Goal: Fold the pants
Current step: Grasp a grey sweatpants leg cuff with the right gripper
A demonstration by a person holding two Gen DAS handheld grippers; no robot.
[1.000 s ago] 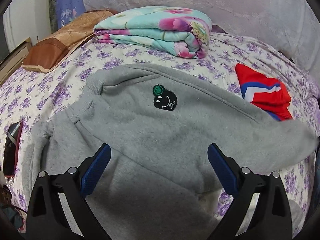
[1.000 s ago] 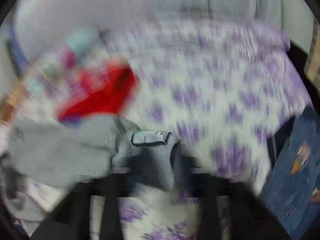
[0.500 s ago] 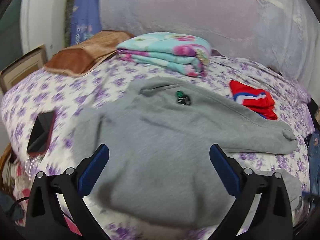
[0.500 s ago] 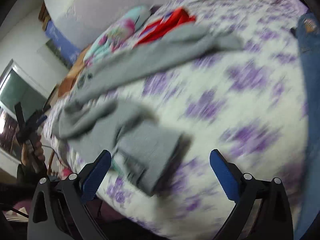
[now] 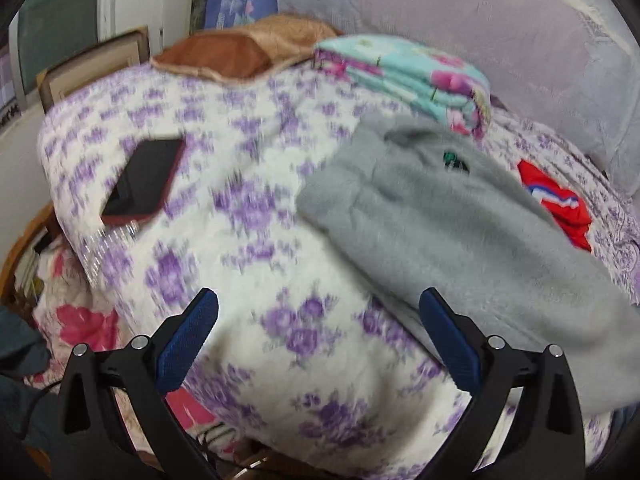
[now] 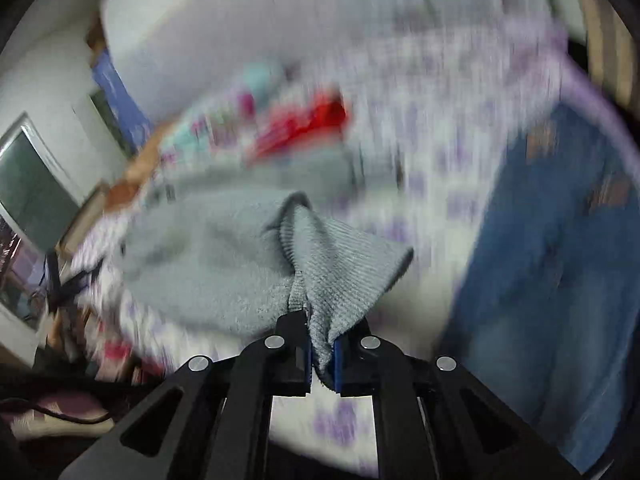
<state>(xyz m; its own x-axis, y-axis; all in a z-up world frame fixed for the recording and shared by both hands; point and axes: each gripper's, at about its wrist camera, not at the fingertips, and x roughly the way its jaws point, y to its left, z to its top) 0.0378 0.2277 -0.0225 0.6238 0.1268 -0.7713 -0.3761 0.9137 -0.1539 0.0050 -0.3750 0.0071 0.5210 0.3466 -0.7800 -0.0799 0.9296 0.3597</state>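
Note:
The grey fleece pants lie on the bed, stretched from the waistband with a small green and black patch at the back to the right front. My left gripper is open and empty, low over the bedspread left of the pants. My right gripper is shut on the ribbed cuff of the grey pants, which bunches up just ahead of the blue pads. The right wrist view is heavily blurred.
A dark phone lies on the purple-flowered bedspread at the left. A folded floral blanket and a brown pillow lie at the back. A red garment lies to the right of the pants. Blue jeans hang at the right.
My right gripper, open half a second ago, has shut on the ribbed cuff. My left gripper has moved left off the pants and now hovers over bare bedspread.

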